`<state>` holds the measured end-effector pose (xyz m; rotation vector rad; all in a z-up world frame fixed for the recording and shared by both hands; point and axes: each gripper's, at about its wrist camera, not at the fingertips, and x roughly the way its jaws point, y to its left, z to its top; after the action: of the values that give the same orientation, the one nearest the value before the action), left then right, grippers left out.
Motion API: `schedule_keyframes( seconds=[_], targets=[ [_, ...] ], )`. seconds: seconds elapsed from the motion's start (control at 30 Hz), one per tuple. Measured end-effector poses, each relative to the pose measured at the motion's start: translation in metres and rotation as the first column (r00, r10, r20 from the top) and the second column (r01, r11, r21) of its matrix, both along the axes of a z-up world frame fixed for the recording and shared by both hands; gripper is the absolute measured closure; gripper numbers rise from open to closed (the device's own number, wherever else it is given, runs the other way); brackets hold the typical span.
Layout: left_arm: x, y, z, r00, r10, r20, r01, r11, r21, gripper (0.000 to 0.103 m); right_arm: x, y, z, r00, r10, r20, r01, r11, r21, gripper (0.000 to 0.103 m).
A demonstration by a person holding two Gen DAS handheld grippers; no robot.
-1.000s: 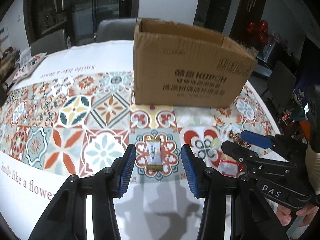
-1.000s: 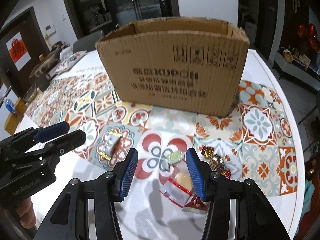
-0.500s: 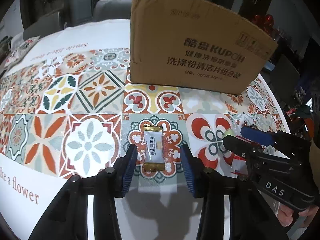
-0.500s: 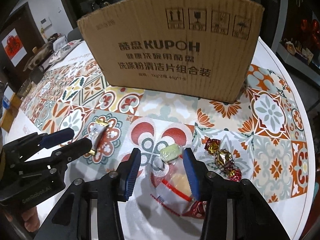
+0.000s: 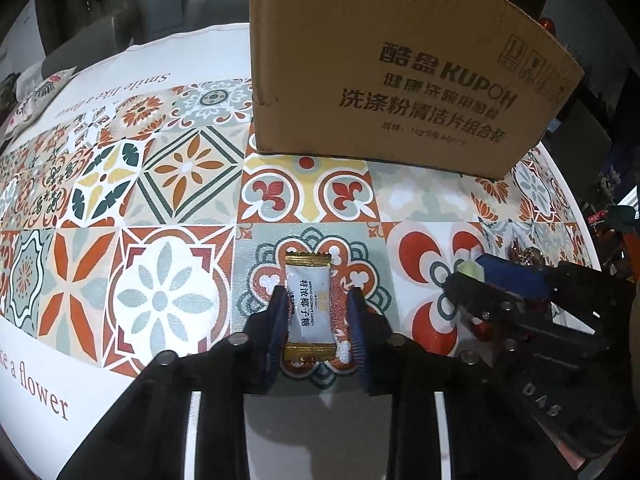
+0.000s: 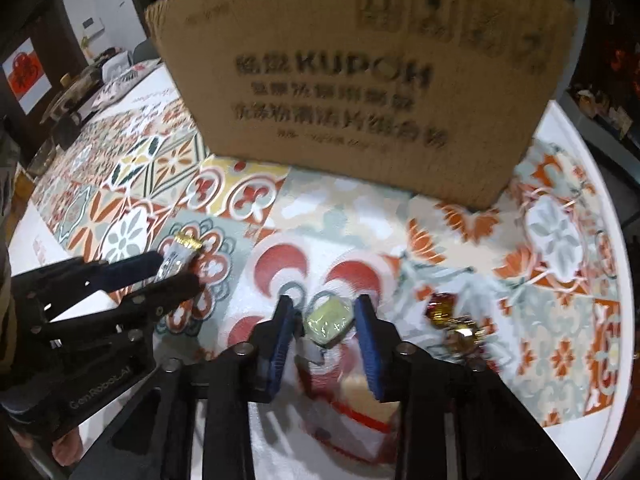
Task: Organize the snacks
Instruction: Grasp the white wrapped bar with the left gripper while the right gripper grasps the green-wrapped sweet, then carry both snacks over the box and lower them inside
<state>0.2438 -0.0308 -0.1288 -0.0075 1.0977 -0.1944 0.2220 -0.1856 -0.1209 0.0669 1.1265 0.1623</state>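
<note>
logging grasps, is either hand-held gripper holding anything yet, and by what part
Neither clearly holds anything. The left hand-held gripper straddles the white candy at its middle; the right hand-held gripper brackets the green candy. Both candies lie on the table, contact unclear.

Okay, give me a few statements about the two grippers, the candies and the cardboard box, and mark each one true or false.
1. The left gripper has its fingers on either side of a white candy with gold ends. True.
2. The right gripper is over a red candy. False: a pale green candy lies between its fingers.
3. The cardboard box stands on the patterned tablecloth beyond both grippers. True.
4. The white candy is already inside the box. False: it lies on the tablecloth in front of the box.
5. Gold-and-red wrapped candies lie to the right of the right gripper. True.
6. The tablecloth is plain blue. False: it has colourful tile patterns.
</note>
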Motion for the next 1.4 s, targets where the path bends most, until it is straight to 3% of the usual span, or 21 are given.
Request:
schedule_keyframes(
  seconds=[0.07,0.53,1.03,1.4],
  targets=[
    [0.0,0.0,0.0,1.0,0.003,0.002,-0.003,1.0,0.003,0.083,0.001,0.006,0.0,1.0,0.01,0.014,-0.01,0.999,-0.031,0.075],
    [-0.014,0.004,0.015,1.0,-0.005,0.029,0.006,0.999,-0.037,0.084,-0.008,-0.001,0.013,0.999,-0.014,0.05,0.014,1.0,0.004,0.075],
    [-0.043,-0.001,0.072,0.988,-0.028,0.153,0.041,0.996,-0.08,0.084,-0.028,-0.004,0.063,0.986,-0.025,0.162,0.021,0.999,0.026,0.075],
    [-0.052,-0.006,0.124,0.959,-0.054,0.277,0.078,0.994,-0.076,0.084,-0.042,-0.013,0.112,0.959,-0.044,0.28,0.035,0.999,0.036,0.075]
  ],
)
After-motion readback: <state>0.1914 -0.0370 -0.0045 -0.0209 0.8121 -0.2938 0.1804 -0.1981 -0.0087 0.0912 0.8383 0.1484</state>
